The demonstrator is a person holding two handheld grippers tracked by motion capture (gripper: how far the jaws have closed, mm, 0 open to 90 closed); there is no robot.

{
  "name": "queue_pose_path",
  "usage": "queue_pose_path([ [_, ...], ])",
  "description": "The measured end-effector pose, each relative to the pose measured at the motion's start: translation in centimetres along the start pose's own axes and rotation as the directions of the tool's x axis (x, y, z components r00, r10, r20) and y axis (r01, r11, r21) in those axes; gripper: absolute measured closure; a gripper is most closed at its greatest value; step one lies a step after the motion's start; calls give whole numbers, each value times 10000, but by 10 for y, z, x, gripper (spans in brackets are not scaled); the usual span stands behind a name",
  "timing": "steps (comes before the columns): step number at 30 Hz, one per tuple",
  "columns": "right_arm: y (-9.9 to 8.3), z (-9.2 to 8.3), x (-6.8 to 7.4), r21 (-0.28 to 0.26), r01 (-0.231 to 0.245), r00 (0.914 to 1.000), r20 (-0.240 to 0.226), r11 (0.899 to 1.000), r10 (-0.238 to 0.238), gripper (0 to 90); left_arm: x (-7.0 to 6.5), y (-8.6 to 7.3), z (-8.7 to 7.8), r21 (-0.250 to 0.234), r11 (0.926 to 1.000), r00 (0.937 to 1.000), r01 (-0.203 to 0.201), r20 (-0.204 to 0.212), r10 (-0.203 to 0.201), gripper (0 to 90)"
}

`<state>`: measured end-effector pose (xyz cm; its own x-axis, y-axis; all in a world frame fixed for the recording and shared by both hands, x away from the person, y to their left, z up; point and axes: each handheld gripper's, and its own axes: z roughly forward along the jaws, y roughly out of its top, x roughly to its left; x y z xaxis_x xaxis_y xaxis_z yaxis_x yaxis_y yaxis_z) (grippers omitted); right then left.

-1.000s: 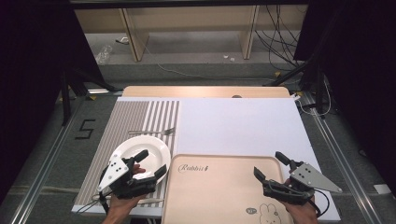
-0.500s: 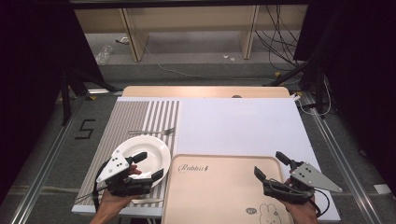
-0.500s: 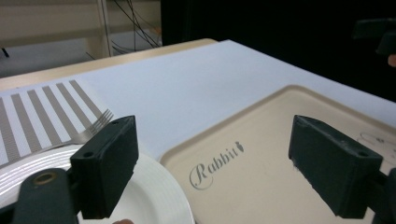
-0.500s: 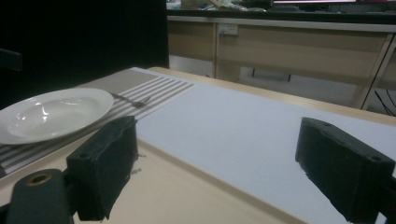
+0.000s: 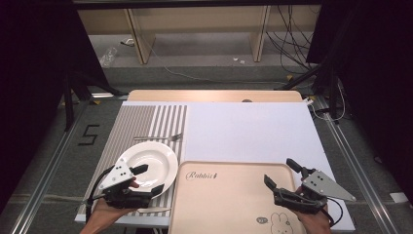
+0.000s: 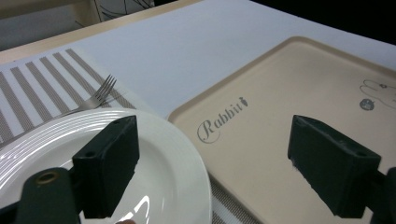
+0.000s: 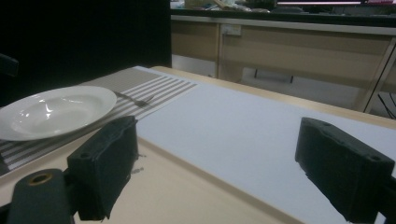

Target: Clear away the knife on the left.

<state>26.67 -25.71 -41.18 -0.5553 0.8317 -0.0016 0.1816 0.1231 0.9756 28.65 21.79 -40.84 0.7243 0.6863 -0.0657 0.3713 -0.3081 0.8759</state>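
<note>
High view: left gripper (image 5: 150,179) sits at the near-left of the table, jaws spread wide, one tip over the near part of the white plate (image 5: 151,163), other tip at the plate's near-right rim, close to the tray edge; nothing held btwn them. Plate lies on the striped placemat (image 5: 146,122), just left of the beige tray (image 5: 229,195) w/ "Rabbit" lettering and a rabbit drawing near its front edge. A fork (image 5: 158,137) lies on the mat just beyond the plate, tines twd the white sheet (image 5: 248,131); not clear if it touches the rim. Another flat utensil (image 5: 153,210) lies on the mat at the near edge, too small to name. Right gripper (image 5: 284,174) is over the tray's near-right corner, jaws also wide apart, holding nothing, well apart from the plate. A "5" is marked on the floor left of the table. Left gripper view: both black jaws stand far apart; left one over the plate (image 6: 154,154), right one over the tray (image 6: 261,126). Plate rim sits just beside the tray's edge. Fork (image 6: 95,98) tines show behind the plate on the stripes. Right gripper view: jaws released, wide gap, empty; tray edge (image 7: 187,186) runs below them, white sheet (image 7: 243,126) beyond. Plate (image 7: 56,112) is far off to the left on the striped mat, fork (image 7: 135,99) just past it.
</note>
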Motion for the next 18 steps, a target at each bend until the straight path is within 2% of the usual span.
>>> queue_pose_path([
  [4,-1,0,1,90,63,9999,-83,9999,-62,140,4,-1,-5,323,9995,10000,12,50,-14,163],
  [5,0,0,1,102,77,9999,-101,9999,-76,141,8,-3,-8,587,9983,10000,0,57,-4,164],
  [6,0,0,1,102,77,9999,-101,9999,-76,141,8,-3,-8,587,9983,10000,0,57,-4,164],
  [8,-1,1,2,127,114,9998,-148,9999,-112,142,10,-5,-11,893,9960,10000,3,74,-10,165],
  [9,-1,1,2,157,127,9998,-172,9998,-124,142,12,-7,-13,1227,9923,9999,-151,72,143,166],
  [12,-1,2,2,185,133,9997,-220,9997,-129,142,12,-10,-15,1332,9910,9999,-149,32,146,172],
  [15,-1,2,2,214,152,9996,-237,9997,-147,143,13,-15,-17,1874,9813,9990,-446,-17,457,171],
  [16,-1,2,2,214,152,9996,-237,9997,-147,143,13,-15,-17,1874,9813,9990,-446,-17,457,172],
  [17,-2,3,2,231,172,9995,-280,9996,-165,143,13,-17,-19,2136,9754,9984,-552,5,564,173],
  [18,-2,3,3,238,169,9995,-289,9996,-162,143,14,-17,-20,2243,9730,9985,-551,50,554,173],
])
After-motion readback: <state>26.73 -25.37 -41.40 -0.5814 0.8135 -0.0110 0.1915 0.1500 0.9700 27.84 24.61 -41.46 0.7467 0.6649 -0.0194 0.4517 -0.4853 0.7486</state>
